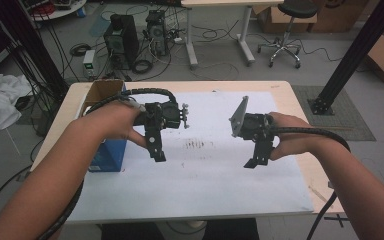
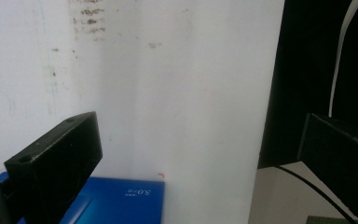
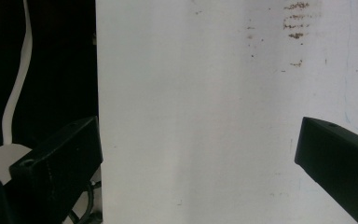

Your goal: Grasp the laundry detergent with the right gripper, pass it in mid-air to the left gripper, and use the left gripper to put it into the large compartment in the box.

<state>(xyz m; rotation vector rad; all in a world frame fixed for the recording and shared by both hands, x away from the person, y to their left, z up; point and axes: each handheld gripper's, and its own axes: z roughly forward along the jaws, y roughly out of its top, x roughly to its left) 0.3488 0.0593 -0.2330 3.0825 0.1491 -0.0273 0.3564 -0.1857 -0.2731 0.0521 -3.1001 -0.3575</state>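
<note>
both forearms reach in over the white sheet (image 1: 200, 185) on the table (image 1: 285, 90), each hand holding its tool jaws-down above the paper; the left gripper (image 1: 158, 154) and the right gripper (image 1: 256, 159) hang well apart, each with jaws spread wide and holding nothing. nearest the left gripper is a blue box (image 1: 111, 155) at the sheet's left edge, just beside that hand, with an open cardboard box (image 1: 102, 91) behind it; faint brown smudges (image 1: 196, 145) mark the paper between the two tools.

White sheet (image 1: 205, 175) covers table (image 1: 300, 100); stool (image 1: 285, 30) beyond
</note>
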